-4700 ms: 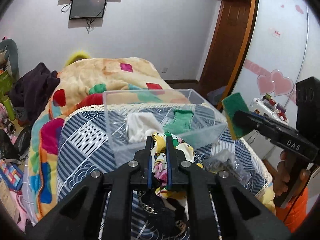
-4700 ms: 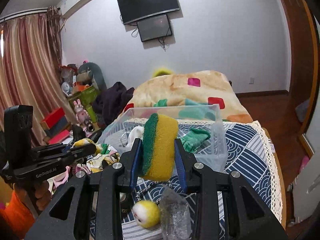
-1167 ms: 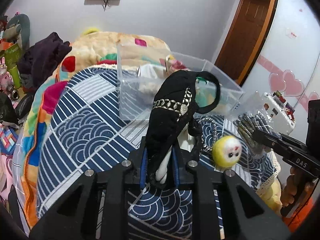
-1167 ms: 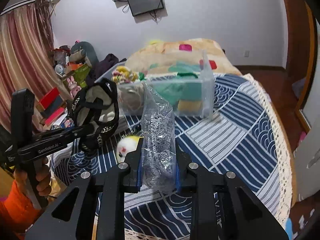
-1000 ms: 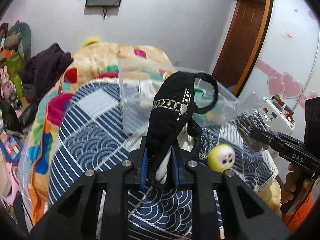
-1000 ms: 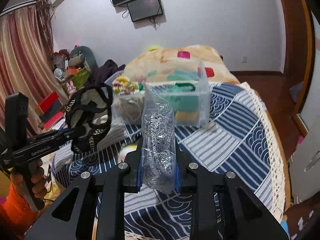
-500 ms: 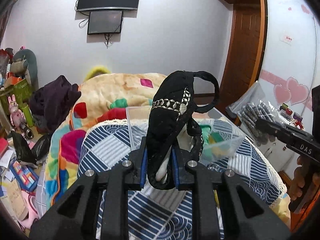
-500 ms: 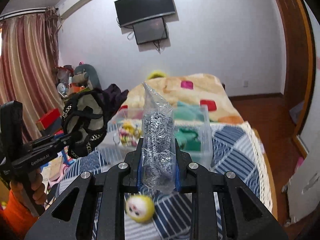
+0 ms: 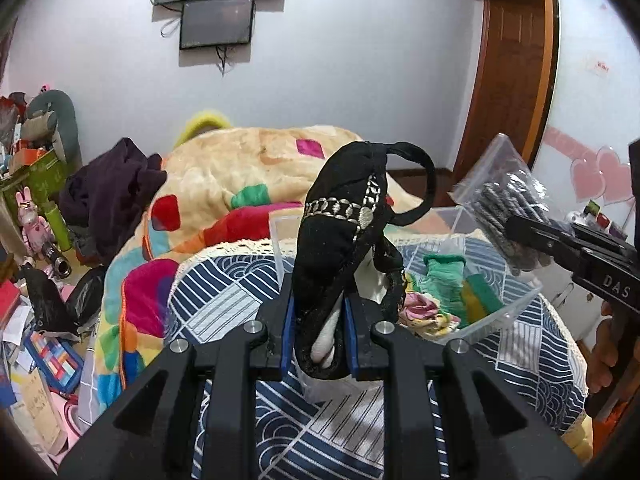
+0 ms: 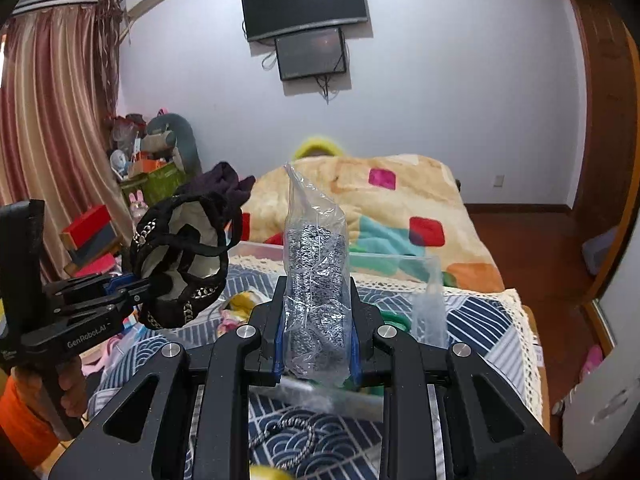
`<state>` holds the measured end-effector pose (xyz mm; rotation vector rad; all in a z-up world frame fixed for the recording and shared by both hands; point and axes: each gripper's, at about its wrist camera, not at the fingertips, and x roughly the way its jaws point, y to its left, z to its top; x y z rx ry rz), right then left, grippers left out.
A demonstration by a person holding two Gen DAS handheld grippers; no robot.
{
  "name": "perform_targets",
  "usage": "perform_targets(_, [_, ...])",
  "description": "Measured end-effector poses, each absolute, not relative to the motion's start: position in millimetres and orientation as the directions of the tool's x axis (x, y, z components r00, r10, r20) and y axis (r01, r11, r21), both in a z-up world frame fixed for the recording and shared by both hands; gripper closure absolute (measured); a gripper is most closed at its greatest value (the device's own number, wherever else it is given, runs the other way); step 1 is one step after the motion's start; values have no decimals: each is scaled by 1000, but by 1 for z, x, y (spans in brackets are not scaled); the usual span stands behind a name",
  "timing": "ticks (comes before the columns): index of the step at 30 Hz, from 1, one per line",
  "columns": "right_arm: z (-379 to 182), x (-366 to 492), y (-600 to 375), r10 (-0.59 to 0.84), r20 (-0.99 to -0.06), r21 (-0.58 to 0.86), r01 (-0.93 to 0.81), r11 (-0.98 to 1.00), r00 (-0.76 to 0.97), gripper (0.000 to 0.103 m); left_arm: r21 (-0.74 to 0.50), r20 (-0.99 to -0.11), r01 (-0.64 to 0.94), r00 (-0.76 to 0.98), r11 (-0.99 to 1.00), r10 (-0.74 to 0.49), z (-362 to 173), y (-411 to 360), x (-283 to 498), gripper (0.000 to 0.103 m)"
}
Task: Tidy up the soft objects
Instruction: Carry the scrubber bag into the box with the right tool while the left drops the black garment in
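My left gripper (image 9: 318,332) is shut on a black garment with silver chain trim (image 9: 340,240), held up above the clear plastic bin (image 9: 516,304); it also shows in the right wrist view (image 10: 180,272). My right gripper (image 10: 316,344) is shut on a clear plastic bag of grey knit material (image 10: 316,264), also held above the bin (image 10: 428,284); the bag shows at the right of the left wrist view (image 9: 508,204). The bin holds a green cloth (image 9: 442,276), a floral cloth (image 9: 424,312) and a white cloth.
The bin stands on a blue-and-white patterned cover (image 9: 224,308) with a lace edge. Behind it lies a bed with a colourful blanket (image 9: 240,176). A metal chain (image 10: 296,436) lies on the cover in front. Clutter fills the floor at left (image 9: 36,240).
Both grippers have risen with their loads and moved closer over the bin. The yellow ball has dropped almost out of the right wrist view.
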<state>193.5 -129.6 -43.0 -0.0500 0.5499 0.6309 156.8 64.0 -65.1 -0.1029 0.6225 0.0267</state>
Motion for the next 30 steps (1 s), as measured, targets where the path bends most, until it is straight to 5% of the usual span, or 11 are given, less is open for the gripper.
perform_targets(19, [-90,246,-101,508,-697,173,-569,804,506,81,-52,-684,-42,729,998,-5,-94,52,209,81])
perform_targets(24, [-95,243,-97,479,-722,140,-573,807,499,81,-72,-692,-28,721,997,-30,-93,51,209,70])
perform_targets(28, [-91,236,-96,453,-723,96,-575,813,521,80,-36,-678,-31,735,999,-2,-87,43,203,46])
perform_targets(30, [-89,233,-95,442,-724,75,-576,814,530,78,-23,-665,-29,747,999,7,-84,41,198,44])
